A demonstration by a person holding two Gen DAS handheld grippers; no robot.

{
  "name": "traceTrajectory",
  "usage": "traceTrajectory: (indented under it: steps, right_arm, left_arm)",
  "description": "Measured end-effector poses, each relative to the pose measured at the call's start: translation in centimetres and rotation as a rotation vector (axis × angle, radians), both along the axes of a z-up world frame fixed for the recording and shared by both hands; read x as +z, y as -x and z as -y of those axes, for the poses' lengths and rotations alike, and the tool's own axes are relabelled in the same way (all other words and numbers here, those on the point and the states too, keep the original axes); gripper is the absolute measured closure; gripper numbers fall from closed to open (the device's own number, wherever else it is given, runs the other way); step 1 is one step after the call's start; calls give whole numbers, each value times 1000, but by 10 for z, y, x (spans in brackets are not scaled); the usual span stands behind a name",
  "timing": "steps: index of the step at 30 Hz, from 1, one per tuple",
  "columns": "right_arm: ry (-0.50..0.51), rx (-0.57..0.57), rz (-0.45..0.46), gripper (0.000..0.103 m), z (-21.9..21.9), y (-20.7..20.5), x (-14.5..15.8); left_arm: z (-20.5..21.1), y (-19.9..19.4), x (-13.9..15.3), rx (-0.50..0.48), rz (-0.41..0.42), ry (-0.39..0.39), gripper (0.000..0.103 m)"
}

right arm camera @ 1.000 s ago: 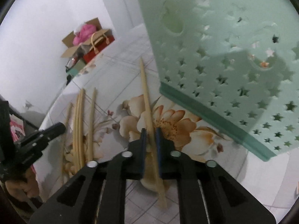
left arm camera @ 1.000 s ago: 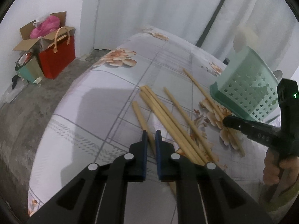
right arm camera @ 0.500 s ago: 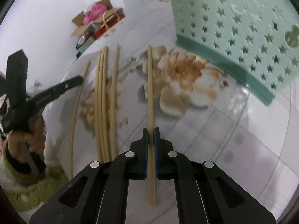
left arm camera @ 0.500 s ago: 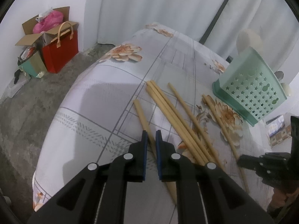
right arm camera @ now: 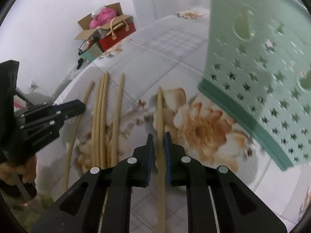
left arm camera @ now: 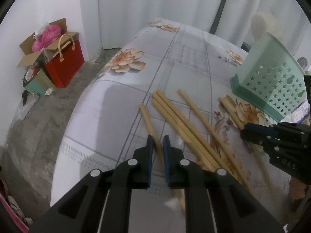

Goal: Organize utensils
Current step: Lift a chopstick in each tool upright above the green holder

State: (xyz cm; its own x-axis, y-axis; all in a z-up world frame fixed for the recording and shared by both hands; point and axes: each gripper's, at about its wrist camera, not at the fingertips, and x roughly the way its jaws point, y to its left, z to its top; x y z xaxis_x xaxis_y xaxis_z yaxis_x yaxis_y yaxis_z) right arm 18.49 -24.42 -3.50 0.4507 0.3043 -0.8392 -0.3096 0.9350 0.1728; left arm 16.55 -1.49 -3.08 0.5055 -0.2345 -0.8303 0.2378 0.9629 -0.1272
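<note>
We see right hand-held gripper (right arm camera: 157,142) jaws just opening, narrow gap, chopstick (right arm camera: 159,108) between them on floral table (right arm camera: 175,44). Left hand-held gripper (left arm camera: 156,143) narrow, astride leftmost chopstick (left arm camera: 148,120).

Readable text is minimal. Right gripper (left arm camera: 245,131) body carries pale embossed letters, seen upside down in the left wrist view, roughly "DAS"; not sure of it. Left gripper (right arm camera: 81,105) has a similar pale marking on its side in the right wrist view, too blurred to read. No other labels or numbers legible.
</note>
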Motion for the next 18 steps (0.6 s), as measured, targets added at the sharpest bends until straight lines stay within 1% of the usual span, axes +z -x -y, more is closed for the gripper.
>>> traceTrajectory:
  steps: [4, 9, 11, 13, 16, 18]
  right_arm:
    - [10, -10, 18, 98, -3, -6, -1]
    - [-37, -28, 7, 99, 3, -6, -1]
    - [-86, -43, 17, 99, 8, -3, 3]
    - [-112, -51, 50, 99, 12, 3, 12]
    - [-156, -66, 108, 99, 26, 19, 30]
    - [-181, -74, 149, 99, 35, 30, 42]
  left_arm:
    - [-2, -8, -1, 12, -1, 31, 93]
    - [-7, -15, -1, 28, -2, 71, 96]
    - [-10, -16, 1, 35, 5, 101, 97]
    - [-13, -11, 8, 43, 30, 115, 98]
    - [-20, -1, 29, 38, 94, 181, 98]
    - [-26, 10, 51, 18, 164, 237, 98]
